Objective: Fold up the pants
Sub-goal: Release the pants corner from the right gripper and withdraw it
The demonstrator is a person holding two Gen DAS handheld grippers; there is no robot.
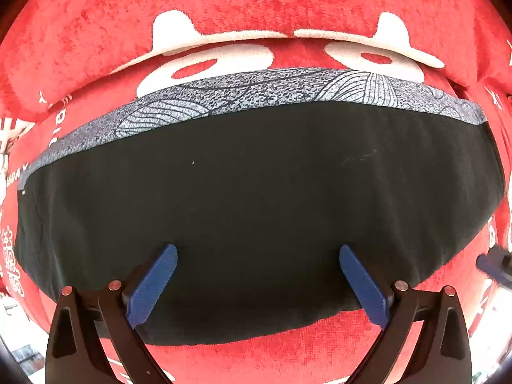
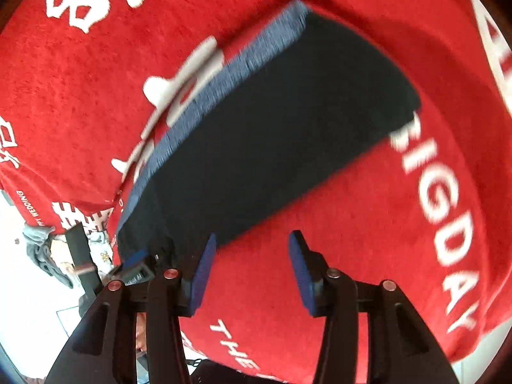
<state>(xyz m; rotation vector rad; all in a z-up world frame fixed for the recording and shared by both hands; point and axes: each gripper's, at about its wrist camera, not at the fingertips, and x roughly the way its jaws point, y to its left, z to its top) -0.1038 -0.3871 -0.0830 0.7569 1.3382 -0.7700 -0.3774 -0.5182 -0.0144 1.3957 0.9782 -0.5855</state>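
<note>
- The pants (image 1: 256,208) lie folded into a flat black block on the red cloth (image 1: 256,0) with white lettering; a grey patterned band (image 1: 256,89) runs along the far edge.
- The left tool (image 1: 257,256) points straight down over the near part of the pants, jaws spread wide, nothing between them.
- The right tool (image 2: 252,243) hangs tilted over bare red cloth just beside the pants' near edge, jaws apart and empty; this view is blurred.

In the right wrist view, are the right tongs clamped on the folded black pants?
No: the right tongs stand open over the red printed cloth, beside the folded black pants, nothing between their blue pads.
</note>
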